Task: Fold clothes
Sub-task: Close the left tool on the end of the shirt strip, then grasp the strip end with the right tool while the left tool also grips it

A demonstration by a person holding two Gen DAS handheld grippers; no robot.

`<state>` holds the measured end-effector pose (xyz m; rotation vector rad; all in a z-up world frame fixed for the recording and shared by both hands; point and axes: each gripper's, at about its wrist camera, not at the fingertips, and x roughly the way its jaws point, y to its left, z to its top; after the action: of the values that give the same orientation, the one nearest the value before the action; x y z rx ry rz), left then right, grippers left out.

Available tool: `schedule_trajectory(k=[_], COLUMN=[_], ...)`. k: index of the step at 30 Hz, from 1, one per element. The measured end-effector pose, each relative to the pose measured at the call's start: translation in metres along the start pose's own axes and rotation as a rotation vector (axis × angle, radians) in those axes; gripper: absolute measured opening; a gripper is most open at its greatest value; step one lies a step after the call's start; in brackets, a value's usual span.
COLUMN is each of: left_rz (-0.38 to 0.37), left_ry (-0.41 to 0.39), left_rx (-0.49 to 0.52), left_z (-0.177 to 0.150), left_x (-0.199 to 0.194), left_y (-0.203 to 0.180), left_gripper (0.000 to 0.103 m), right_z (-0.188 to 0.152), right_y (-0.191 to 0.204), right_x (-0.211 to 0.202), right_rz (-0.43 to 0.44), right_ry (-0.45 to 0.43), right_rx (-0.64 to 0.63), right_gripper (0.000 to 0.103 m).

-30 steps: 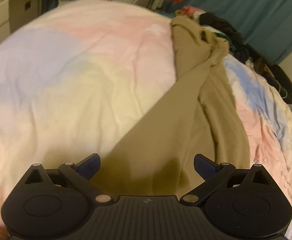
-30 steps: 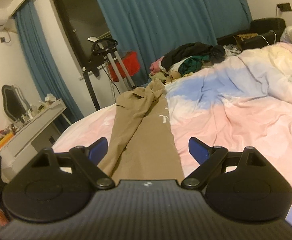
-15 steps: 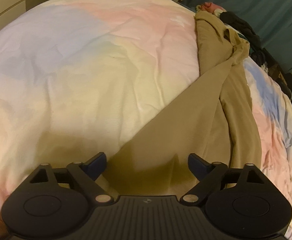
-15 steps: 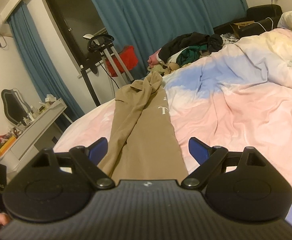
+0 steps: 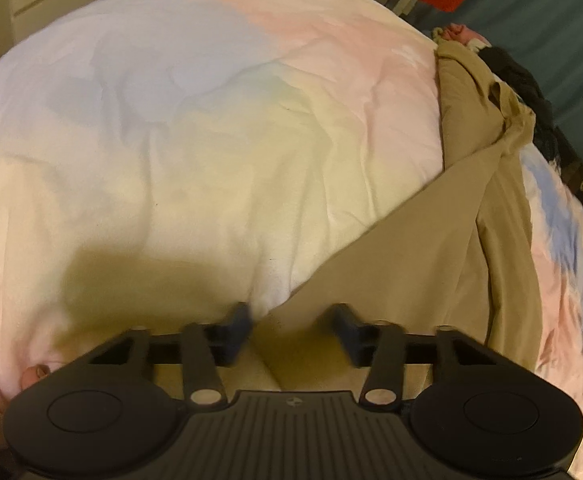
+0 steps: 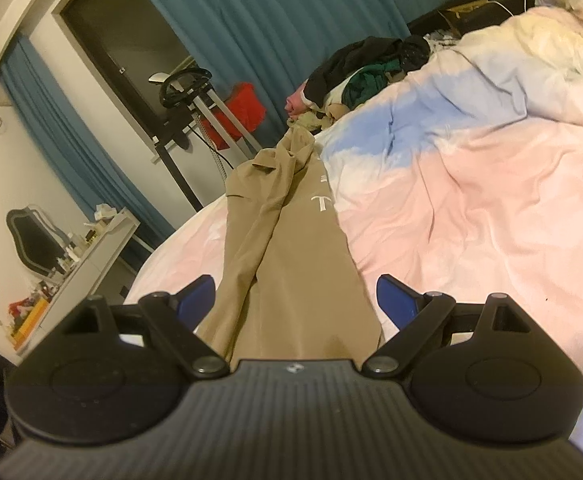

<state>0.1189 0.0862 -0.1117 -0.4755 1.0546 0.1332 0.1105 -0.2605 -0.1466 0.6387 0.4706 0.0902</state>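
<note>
Tan trousers (image 5: 431, 264) lie lengthwise on the pastel duvet (image 5: 211, 140), one side folded over in a diagonal edge. My left gripper (image 5: 291, 324) hovers at the near corner of that fold, its fingers drawn partway together but still apart, the cloth's edge lying between them. In the right wrist view the trousers (image 6: 291, 240) stretch away from me, a small white logo on one leg. My right gripper (image 6: 295, 296) stands wide open over their near end, with the cloth below the gap and not pinched.
A pile of dark, green and pink clothes (image 6: 371, 64) sits at the bed's far edge, behind the trousers. A white dresser (image 6: 87, 248) with small items stands left of the bed. A metal stand (image 6: 195, 100) and red fabric (image 6: 239, 112) are by the blue curtain.
My left gripper's fingers have narrowed markedly and shifted left toward the corner of the folded trousers. The right gripper stays open and has tilted a little.
</note>
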Motion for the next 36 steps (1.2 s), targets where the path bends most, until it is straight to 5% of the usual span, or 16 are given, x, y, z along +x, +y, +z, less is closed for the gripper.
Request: schedule_trajectory(k=[3,8,14,18,22,26,28,30,36], left_rz=[-0.003,-0.041,-0.210,-0.284,-0.308,-0.372,-0.408,-0.413,-0.402], left_ry=[-0.053,-0.210,-0.344,-0.299,-0.135,0.021,0.019,-0.015,-0.017], left_rx=[0.078,0.286,0.585,0.708,0.777,0.690,0.610,0.509,0.142], left_z=[-0.008,-0.034,-0.088,-0.116,-0.129,-0.121,-0.108,-0.092,-0.041], left_x=[-0.011,-0.053,-0.103,-0.102,-0.059,-0.032,-0.036,-0.039,-0.022], left_y=[-0.011,-0.043,-0.095,-0.131,-0.156,-0.141,-0.126,-0.107,-0.051], left_gripper=[0.005,0.004,0.004,0.004,0.005,0.014,0.041,0.056,0.068], right_z=[0.000,0.002,0.012,0.020,0.022,0.021,0.016,0.010,-0.004], right_y=[-0.001,-0.002,-0.009,-0.017,-0.024,-0.031,-0.036,-0.044,-0.053], right_x=[0.000,-0.003,-0.009,-0.013,-0.009,-0.001,0.006,0.015,0.022], right_rz=[0.006,-0.002,-0.007,-0.012,-0.010,-0.003,0.003,0.022,0.031], right_ry=[0.003,-0.003,-0.025,-0.037,0.000,0.078,0.131,0.191,0.254], right_rx=[0.012,0.010,0.022,0.023,0.014,0.002,0.022,0.074,0.123], right_gripper=[0.089,0.089,0.089,0.089,0.089,0.089,0.089,0.089,0.075])
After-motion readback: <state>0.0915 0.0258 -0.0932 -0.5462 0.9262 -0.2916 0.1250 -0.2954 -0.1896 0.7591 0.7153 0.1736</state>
